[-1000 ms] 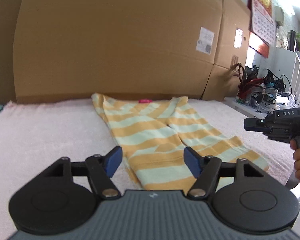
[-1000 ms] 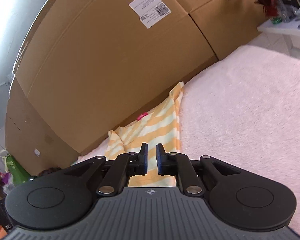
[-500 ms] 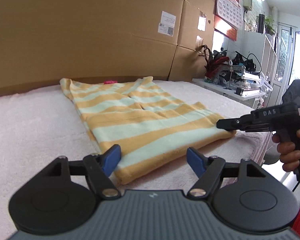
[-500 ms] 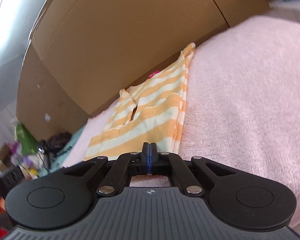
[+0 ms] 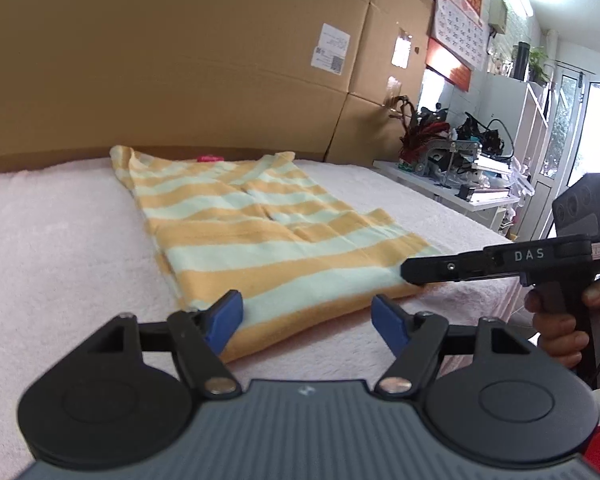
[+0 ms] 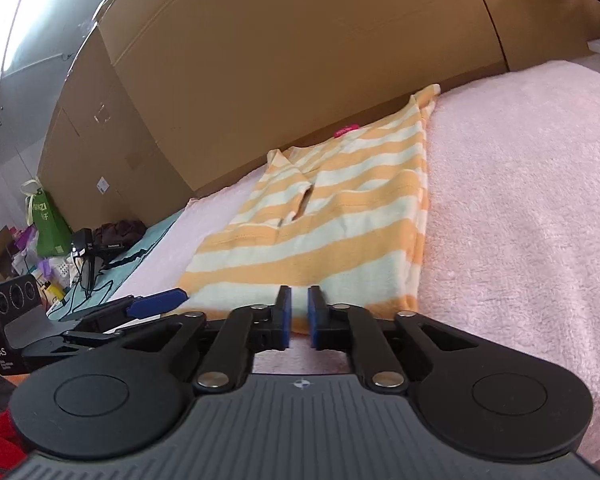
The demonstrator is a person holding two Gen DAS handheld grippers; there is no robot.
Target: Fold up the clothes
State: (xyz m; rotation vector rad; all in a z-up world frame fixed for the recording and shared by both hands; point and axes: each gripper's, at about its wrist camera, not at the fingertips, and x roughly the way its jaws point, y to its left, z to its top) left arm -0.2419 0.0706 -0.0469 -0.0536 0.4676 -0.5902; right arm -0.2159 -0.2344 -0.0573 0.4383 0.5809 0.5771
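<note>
An orange and pale-green striped garment (image 5: 268, 236) lies flat on the pink fleece blanket (image 5: 60, 240), sleeves folded in; it also shows in the right wrist view (image 6: 340, 216). My left gripper (image 5: 306, 322) is open and empty, low over the garment's near hem at its left corner. My right gripper (image 6: 299, 316) has its jaws slightly apart with nothing between them, right at the near hem by the right corner. It shows from the side in the left wrist view (image 5: 410, 272), its tip touching the hem corner.
Large cardboard boxes (image 5: 180, 60) stand along the blanket's far edge. A white table with cluttered gear (image 5: 460, 168) is at the right. A green bag (image 6: 46, 220) and cables lie past the blanket's left end. The blanket's near edge (image 5: 480, 292) drops off by my right hand.
Both grippers have dropped lower and closer to the garment's near hem. The right gripper's jaws, pressed together half a second ago, have parted a little.
</note>
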